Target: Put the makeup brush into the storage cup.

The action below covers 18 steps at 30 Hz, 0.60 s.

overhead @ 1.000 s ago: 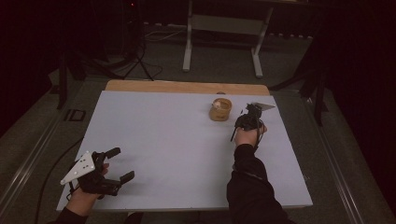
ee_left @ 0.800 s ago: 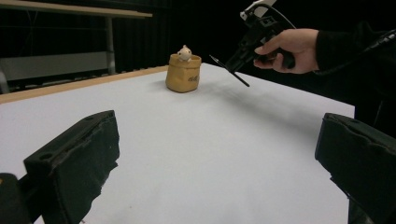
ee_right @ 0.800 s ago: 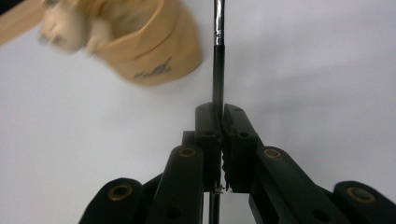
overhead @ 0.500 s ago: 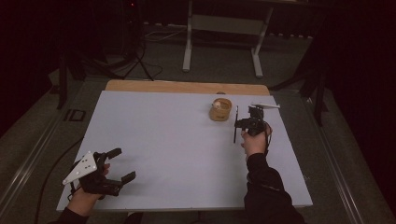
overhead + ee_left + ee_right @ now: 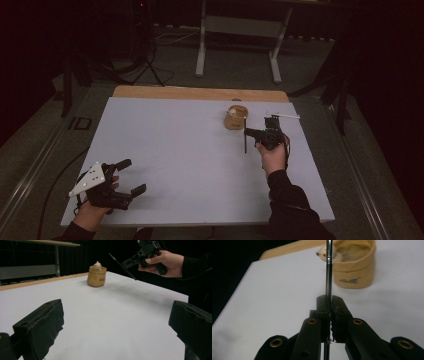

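A small tan fabric pouch (image 5: 235, 118) stands upright at the far right of the white table (image 5: 175, 150). A little white figure (image 5: 97, 264) peeks out of the pouch (image 5: 96, 277). My right gripper (image 5: 251, 133) hovers just near and right of the pouch, shut on a thin dark stick (image 5: 245, 143) that hangs down toward the table. In the right gripper view the stick (image 5: 328, 277) runs up from the closed jaws (image 5: 329, 302) across the pouch (image 5: 353, 267). My left gripper (image 5: 132, 175) rests at the near left corner, open and holding nothing.
A wooden strip (image 5: 200, 93) borders the table's far edge. Beyond it on the dark floor stand a metal frame's legs (image 5: 201, 55) and a tripod (image 5: 145, 65). Between the two grippers lies a wide stretch of bare table.
My right hand has drawn slightly back from the pouch toward the person, still holding the stick, which now hangs more upright. The left gripper has stayed put.
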Motion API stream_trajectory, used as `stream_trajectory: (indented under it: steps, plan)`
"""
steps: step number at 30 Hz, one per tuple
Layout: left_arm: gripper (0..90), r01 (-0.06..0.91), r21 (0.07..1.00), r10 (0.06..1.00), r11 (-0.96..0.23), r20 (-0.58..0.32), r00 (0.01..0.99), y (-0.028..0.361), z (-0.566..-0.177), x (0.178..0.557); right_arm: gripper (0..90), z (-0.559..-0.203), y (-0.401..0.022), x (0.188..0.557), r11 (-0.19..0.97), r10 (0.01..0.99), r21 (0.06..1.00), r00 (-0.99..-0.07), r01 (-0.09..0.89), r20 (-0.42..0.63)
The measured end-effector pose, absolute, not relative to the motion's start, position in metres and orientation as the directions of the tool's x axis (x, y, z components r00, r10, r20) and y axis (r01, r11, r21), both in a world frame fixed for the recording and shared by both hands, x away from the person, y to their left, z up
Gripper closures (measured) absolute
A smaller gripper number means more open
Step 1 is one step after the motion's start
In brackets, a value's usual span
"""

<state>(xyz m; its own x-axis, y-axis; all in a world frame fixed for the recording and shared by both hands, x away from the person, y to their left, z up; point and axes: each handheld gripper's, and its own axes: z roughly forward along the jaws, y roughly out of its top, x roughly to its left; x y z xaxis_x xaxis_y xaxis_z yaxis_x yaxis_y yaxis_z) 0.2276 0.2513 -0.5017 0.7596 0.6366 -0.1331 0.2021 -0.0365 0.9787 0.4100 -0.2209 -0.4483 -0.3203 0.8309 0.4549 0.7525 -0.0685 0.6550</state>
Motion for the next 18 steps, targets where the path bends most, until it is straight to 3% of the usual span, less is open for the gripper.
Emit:
stream_trajectory:
  steps: [9, 18]
  plan:
    - [0.2, 0.214, 0.976, 0.627, -0.034, -0.146, 0.765, 0.246, -0.503, 0.23, 85.6, -0.452, -0.225, 0.396, -0.01, 0.763, 0.761, -0.488, 0.648, 0.425]
    - [0.2, 0.223, 0.975, 0.622, -0.005, -0.172, 0.764, 0.244, -0.501, 0.231, 85.6, -0.449, -0.233, 0.384, -0.072, 0.732, 0.811, -0.521, 0.581, 0.439]
